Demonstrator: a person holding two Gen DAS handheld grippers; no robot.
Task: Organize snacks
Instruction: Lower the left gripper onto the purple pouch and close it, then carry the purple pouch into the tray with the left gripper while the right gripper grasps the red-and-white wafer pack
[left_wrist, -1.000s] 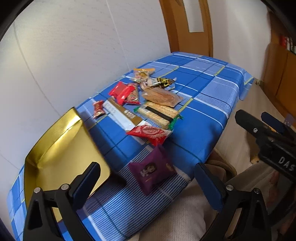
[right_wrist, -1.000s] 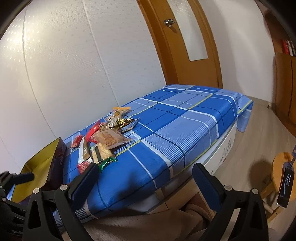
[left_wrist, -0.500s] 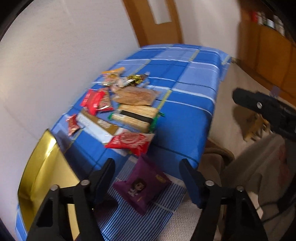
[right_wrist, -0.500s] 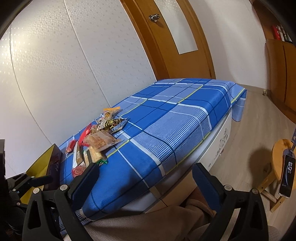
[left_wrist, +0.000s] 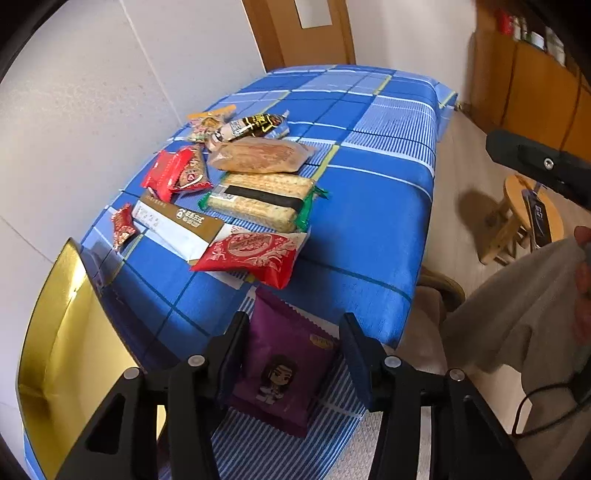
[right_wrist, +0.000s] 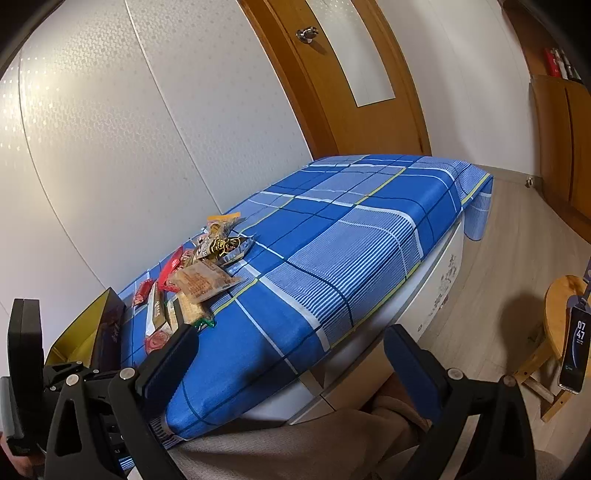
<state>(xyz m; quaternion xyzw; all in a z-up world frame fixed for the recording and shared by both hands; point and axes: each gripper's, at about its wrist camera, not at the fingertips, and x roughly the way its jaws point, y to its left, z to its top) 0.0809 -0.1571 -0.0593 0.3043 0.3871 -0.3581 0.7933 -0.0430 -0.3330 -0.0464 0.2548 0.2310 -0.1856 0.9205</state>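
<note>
**A:** What is different now, near the camera?

**B:** The left gripper (left_wrist: 291, 354) has come lower and nearer to the purple snack packet (left_wrist: 284, 373) than a second ago, and its jaws are closing. The packet lies between the two fingers, at the near edge of the blue checked bedcover (left_wrist: 369, 229). The pads stand close beside its two sides, but I cannot see them pressing yet, so I count it as not gripped.

**B:** Before, the jaws were wide and the packet was well ahead of them.

**A:** And what does it mean for the task?

**B:** I think the first pick is starting. The gold box (left_wrist: 66, 350) stands open just left of the packet, so it is probably the place for the snacks. It looks empty, as far as I can see.

**A:** The other gripper?

**B:** The right gripper (right_wrist: 291, 354) has hardly moved. Its jaws are wide apart with nothing between them, and it hangs off the near edge of the bed.

**A:** Farther away?

**B:** The other snacks lie where they were: the red packet (left_wrist: 255, 254), then the long brown and white box (left_wrist: 177, 225), the cracker pack (left_wrist: 262, 201), and a cluster of small packets behind. All of them are still to sort.
</note>
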